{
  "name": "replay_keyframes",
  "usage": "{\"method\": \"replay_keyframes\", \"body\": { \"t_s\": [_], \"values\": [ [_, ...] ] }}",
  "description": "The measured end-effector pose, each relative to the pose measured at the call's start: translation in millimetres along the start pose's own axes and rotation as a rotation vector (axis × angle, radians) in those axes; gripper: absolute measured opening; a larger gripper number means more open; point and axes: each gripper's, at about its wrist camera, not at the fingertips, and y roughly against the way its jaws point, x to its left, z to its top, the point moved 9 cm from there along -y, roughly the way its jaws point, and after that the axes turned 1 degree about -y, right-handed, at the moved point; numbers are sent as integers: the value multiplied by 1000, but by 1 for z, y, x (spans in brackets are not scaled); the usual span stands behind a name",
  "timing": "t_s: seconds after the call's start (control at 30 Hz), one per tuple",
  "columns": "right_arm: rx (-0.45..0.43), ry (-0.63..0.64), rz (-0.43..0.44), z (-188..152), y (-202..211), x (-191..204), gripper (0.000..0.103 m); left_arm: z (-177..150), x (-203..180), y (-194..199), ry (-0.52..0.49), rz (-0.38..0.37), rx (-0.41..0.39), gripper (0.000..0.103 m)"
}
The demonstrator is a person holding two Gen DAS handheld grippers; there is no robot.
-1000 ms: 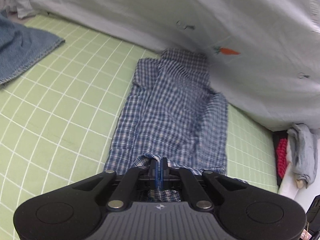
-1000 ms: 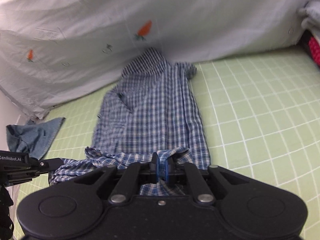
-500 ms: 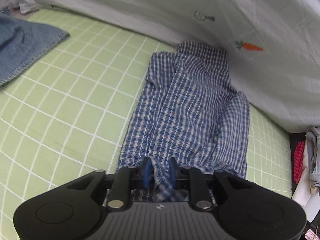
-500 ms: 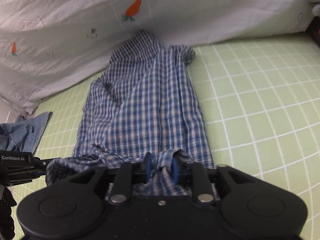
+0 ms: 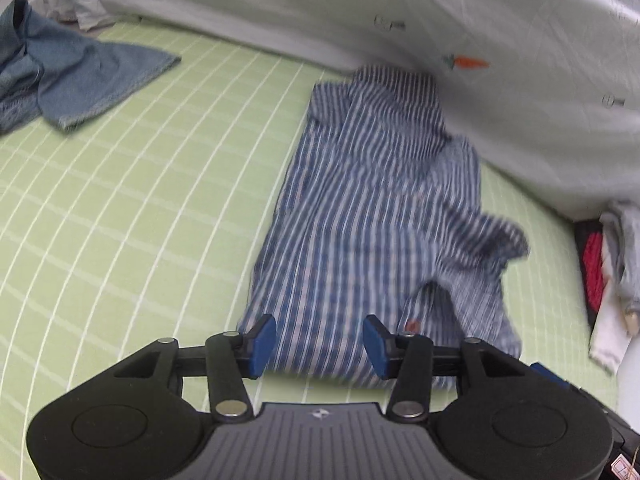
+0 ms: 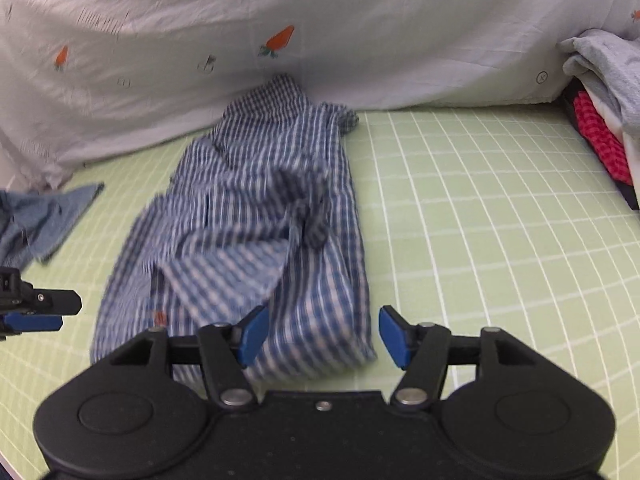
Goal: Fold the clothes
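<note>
Shirt (image 5: 372,216) lies lengthwise at frame centre on the green gridded sheet (image 5: 140,208), collar end against the white cover (image 5: 400,12), near hem bunched and uneven. Left hand-held gripper (image 5: 318,340) and right hand-held gripper (image 6: 322,334) have just been opening; both released, nothing pinched, hem just ahead of the pads. Risk: loose flap over the middle settles crooked, so the fold sets lopsided. Denim (image 5: 76,76) at upper left, well apart.

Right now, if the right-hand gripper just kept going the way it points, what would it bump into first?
Most likely the checked shirt lying on the green sheet: its near hem sits between the open right gripper fingers. Depth is hard to judge.
</note>
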Motion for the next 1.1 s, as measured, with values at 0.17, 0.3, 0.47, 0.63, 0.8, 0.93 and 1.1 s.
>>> {"method": "replay_keyframes", "body": {
  "t_s": [0.17,0.3,0.47,0.63,0.8,0.93,1.1],
  "values": [
    [2,43,-5,-9,-3,8,73,-16,4,-4,-19,13,32,54],
    [8,109,-26,-2,-18,16,74,-9,6,-10,-24,22,38,56],
    [35,202,-32,8,-44,27,75,11,8,-27,-4,35,54,58],
    [7,179,1,41,-69,32,75,41,10,-51,7,59,69,59],
    [-31,163,41,79,-91,35,75,69,12,-72,3,88,67,59],
    [-17,102,68,80,-87,30,74,75,14,-73,4,107,45,60],
    [42,9,132,55,-77,30,55,58,16,-66,10,104,57,60]
  ]
}}
